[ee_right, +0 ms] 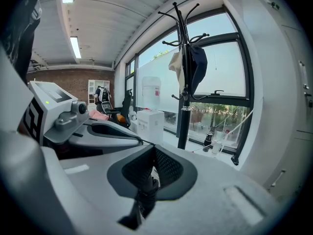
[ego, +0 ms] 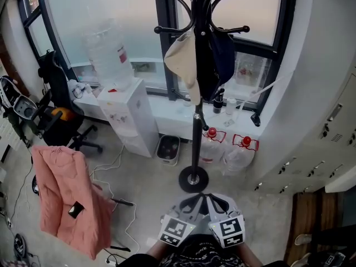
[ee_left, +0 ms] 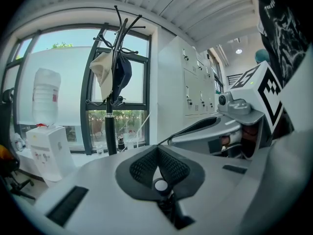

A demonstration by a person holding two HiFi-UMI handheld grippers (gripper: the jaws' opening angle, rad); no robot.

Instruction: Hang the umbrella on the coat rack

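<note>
The black coat rack (ego: 196, 121) stands just ahead on its round base (ego: 193, 178), with a cream cap (ego: 181, 60) and a dark cap (ego: 222, 52) on its hooks. It also shows in the left gripper view as the coat rack (ee_left: 110, 106) and in the right gripper view as the coat rack (ee_right: 184, 97). My left gripper (ego: 196, 200) and right gripper (ego: 214, 200) are side by side, short of the base. The left gripper (ee_left: 157, 153) is shut on a black umbrella piece with a pale round end (ee_left: 160, 185). The right gripper (ee_right: 152, 155) is shut on a black strap (ee_right: 145, 195). The umbrella's body is hidden.
A white water dispenser (ego: 130, 115) stands left of the rack, with a small bin (ego: 168, 148) beside it. Water jugs (ego: 239, 149) sit on the floor to the right. A pink jacket (ego: 67, 199) hangs on a chair at left. Lockers (ego: 334, 127) line the right wall.
</note>
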